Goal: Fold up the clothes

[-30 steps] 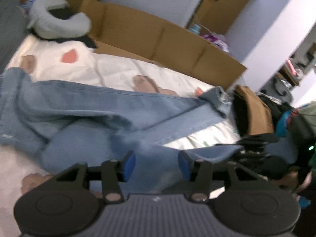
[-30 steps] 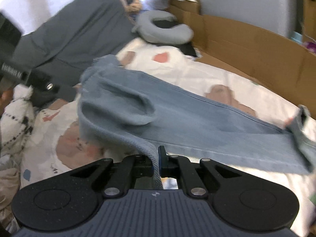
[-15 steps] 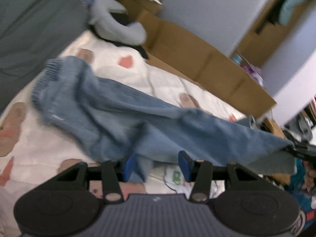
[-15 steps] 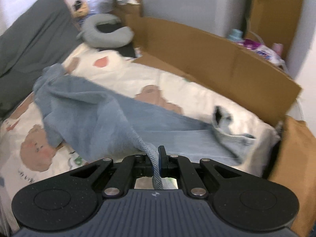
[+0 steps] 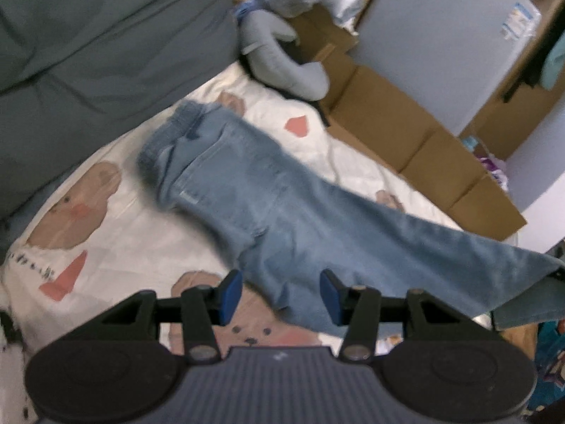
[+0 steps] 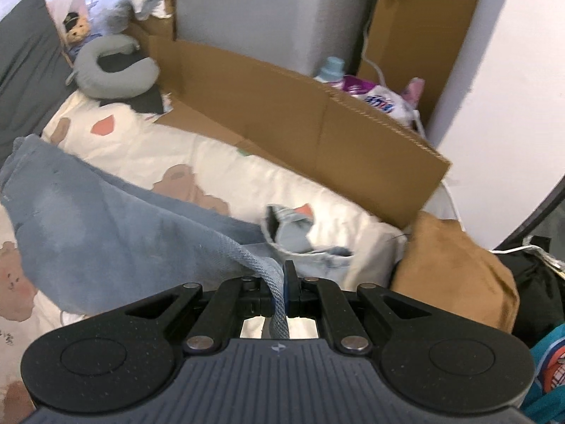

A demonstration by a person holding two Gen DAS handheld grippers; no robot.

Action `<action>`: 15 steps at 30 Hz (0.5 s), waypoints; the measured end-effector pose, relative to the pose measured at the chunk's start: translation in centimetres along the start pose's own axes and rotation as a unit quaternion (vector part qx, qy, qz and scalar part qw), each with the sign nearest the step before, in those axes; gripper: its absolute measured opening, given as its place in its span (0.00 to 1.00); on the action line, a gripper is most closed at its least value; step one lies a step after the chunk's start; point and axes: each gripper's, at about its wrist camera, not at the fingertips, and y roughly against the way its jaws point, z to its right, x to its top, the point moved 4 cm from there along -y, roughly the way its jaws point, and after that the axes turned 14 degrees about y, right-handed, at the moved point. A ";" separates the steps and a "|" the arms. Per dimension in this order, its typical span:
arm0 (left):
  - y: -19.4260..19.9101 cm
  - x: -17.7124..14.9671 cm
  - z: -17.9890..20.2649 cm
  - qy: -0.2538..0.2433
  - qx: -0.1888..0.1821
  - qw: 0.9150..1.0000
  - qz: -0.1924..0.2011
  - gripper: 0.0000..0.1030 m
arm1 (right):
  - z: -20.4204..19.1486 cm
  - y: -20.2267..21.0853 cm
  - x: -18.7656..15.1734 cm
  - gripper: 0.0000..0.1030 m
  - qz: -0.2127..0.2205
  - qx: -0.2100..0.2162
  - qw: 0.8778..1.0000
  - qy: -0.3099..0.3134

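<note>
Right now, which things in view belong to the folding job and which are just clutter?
In play:
- jeans, spread on the bear-print sheet
- right tongs, clamped on a jeans edge
- left tongs, open, holding nothing

Lying about:
- grey neck pillow
- cardboard box
- brown garment
- detergent bottle

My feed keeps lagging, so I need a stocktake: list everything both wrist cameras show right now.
jeans: one, light blue, spread across the bedsheet, one hem lifted
bedsheet: one, white with bear print, under the jeans
neck pillow: one, grey, at the bed's far end
cardboard: flattened brown panels along the bed's far side
dark bedding: grey, beside the sheet
detergent bottles: behind the cardboard, count unclear
brown cloth: one, off the bed's corner
left gripper: open, above the jeans
right gripper: shut on the jeans' hem
</note>
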 end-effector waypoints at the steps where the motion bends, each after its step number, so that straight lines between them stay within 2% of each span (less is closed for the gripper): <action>1: 0.0 0.0 -0.1 0.001 0.007 1.000 0.000 0.50 | 0.6 0.1 0.0 0.02 -0.001 -0.004 1.000 -0.002; 3: -0.1 0.5 -0.2 0.000 0.021 1.000 0.001 0.50 | 1.7 0.0 -0.4 0.02 -0.005 -0.010 1.000 -0.006; 7: 0.0 1.8 -0.3 -0.005 0.049 0.999 0.001 0.50 | 2.9 -2.0 -3.2 0.03 -0.018 -0.007 1.000 -0.021; 11: 0.3 3.5 -0.2 -0.011 0.075 0.997 0.004 0.51 | 2.5 -4.0 -7.0 0.03 -0.034 0.008 0.999 -0.038; 15: -0.6 5.8 0.1 -0.016 0.083 0.996 0.013 0.52 | 1.5 -5.4 -9.8 0.04 -0.050 0.014 0.998 -0.044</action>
